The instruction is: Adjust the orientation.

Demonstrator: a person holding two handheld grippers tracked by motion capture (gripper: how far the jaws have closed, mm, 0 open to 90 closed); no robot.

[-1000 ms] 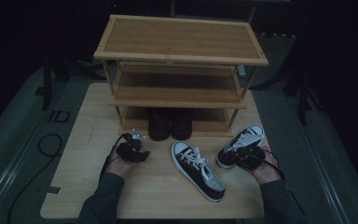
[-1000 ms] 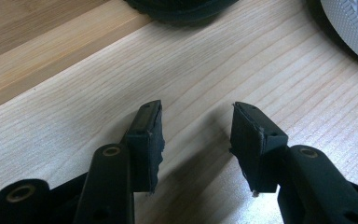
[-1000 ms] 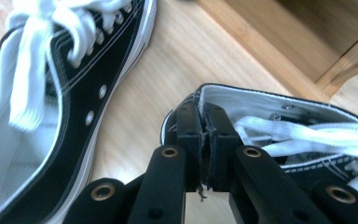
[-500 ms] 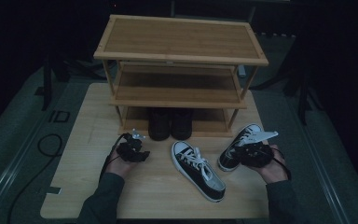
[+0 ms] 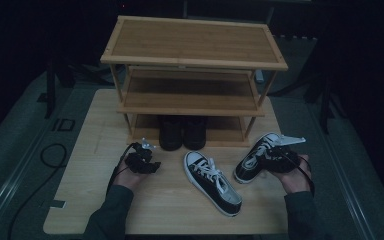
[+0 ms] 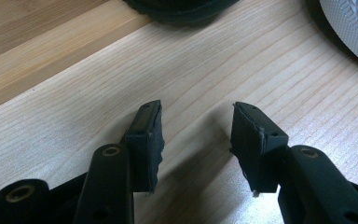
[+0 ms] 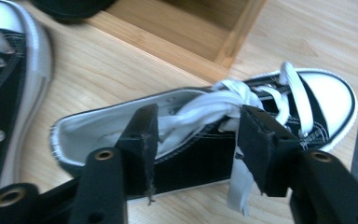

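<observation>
The right-hand sneaker [image 5: 255, 159] stands on the table [image 5: 95, 150] just in front of the shoe rack's [image 5: 190, 65] right leg, toe pointing toward the rack. The right gripper [image 5: 280, 156] sits at its heel side; its jaws have just been opening and now stand apart, the shoe's side wall and laces [image 7: 223, 109] between them, pads apparently off the canvas. A second sneaker [image 5: 212, 182] lies near the table's centre. Dark shoes [image 5: 182, 132] occupy the rack's lowest shelf. The left gripper [image 5: 141, 159] rests on the table, jaws apart over bare wood.
</observation>
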